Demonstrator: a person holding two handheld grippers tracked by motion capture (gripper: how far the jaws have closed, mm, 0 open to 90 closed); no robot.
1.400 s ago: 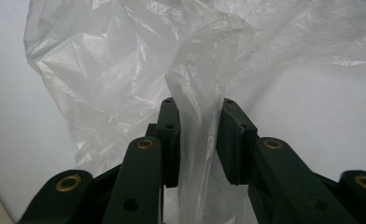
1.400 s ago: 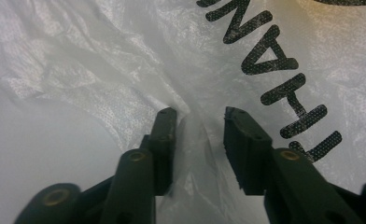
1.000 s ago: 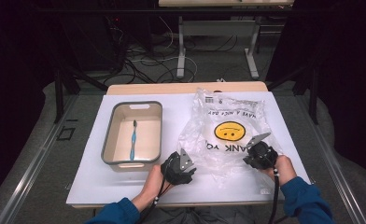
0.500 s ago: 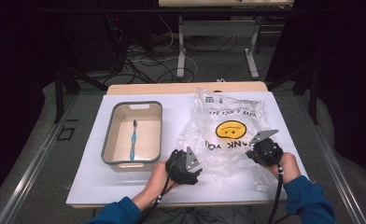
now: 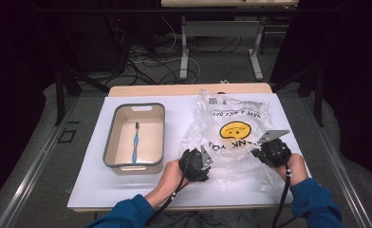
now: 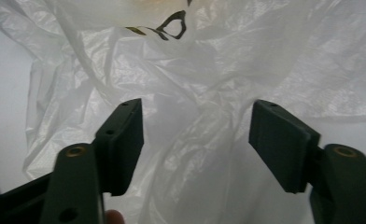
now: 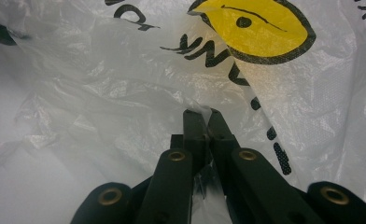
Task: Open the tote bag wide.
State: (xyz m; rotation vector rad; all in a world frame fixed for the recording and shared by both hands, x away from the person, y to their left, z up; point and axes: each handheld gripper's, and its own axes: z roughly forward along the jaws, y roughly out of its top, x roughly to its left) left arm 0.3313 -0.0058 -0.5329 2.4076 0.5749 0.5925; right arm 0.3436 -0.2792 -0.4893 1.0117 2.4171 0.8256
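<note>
The plastic bag (image 5: 231,137) runs past the top and right edges of both gripper views, its print cut off. The blue item (image 5: 135,141) in the tray (image 5: 109,142) is too small to identify. Both forearms leave the high view's bottom edge.

Blue sleeves (image 5: 312,202) cover both forearms; each black gripper (image 5: 195,165) carries brass-ringed screws, seemingly, and trails a black cable (image 5: 281,202).
</note>
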